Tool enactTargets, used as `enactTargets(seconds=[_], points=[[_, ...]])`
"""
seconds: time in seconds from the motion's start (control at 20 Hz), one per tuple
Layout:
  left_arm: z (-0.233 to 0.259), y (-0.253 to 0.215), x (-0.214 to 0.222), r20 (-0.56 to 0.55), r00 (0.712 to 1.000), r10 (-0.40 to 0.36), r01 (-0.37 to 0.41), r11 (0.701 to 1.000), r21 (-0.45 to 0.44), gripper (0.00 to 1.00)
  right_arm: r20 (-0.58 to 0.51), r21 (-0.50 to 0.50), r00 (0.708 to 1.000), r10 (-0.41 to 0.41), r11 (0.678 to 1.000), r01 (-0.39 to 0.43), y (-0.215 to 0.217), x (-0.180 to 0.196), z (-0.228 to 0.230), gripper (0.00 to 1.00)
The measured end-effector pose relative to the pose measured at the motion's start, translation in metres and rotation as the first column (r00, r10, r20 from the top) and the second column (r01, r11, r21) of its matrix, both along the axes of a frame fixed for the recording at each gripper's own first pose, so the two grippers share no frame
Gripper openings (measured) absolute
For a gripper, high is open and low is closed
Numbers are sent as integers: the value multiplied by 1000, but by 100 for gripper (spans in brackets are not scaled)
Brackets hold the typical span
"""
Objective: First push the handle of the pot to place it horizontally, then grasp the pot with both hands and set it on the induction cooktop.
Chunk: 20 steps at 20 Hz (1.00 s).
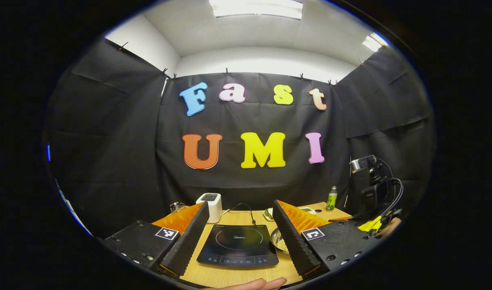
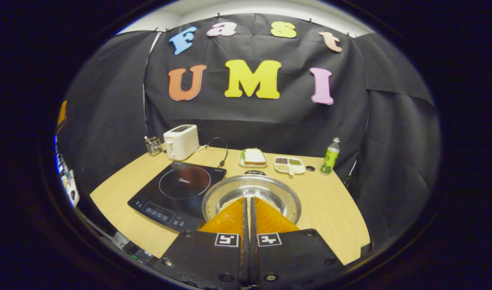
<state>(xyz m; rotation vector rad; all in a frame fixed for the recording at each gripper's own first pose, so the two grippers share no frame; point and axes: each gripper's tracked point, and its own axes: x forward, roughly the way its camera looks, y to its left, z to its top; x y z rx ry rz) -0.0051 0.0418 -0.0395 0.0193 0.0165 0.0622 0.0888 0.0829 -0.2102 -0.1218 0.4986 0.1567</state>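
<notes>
While one pot (image 2: 252, 193) sits beside one cooktop (image 2: 177, 189), handle possibly hidden

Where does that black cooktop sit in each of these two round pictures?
Left gripper view: the induction cooktop lies low in the centre, between the left gripper's spread fingers.
Right gripper view: it lies left of centre, beside the pot.
Shared landmark: the white toaster behind it.

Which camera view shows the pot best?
The right gripper view: the pot lies open in the middle, beside the cooktop, though the right gripper overlaps its near side. In the left gripper view, only a sliver shows.
</notes>
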Motion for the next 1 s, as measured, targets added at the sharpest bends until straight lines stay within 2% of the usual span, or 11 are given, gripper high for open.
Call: enactTargets(seconds=[0.05,0.1,0.25,0.35,0.6,0.75,0.85,1.0], points=[[-1,4,0,-1,1000,3,-3,1000,-3,95,-24,1,1000,16,1000,-16,8,1,-8,0],[-1,7,-1,-2,1000,9,-9,1000,-5,95,-43,3,999,30,1000,-30,16,1,-16,4],[-5,20,-3,-5,1000,30,-30,999,-20,95,-112,9,992,55,998,-54,31,2,-42,1],[-7,28,-3,-10,999,44,-44,999,-22,95,-172,32,983,70,997,-65,40,-1,-61,4],[-10,33,-4,-17,999,51,-52,999,-14,95,-296,60,949,109,994,-95,55,-13,-105,4],[-9,30,-4,-5,999,44,-44,999,21,95,-332,100,936,113,991,-85,57,-18,-122,1],[-8,26,-5,-5,999,42,-42,998,44,95,-344,108,933,102,992,-68,52,-18,-130,3],[-8,18,-5,-10,1000,25,-24,999,32,95,-367,122,926,93,991,-52,45,-20,-138,0]])
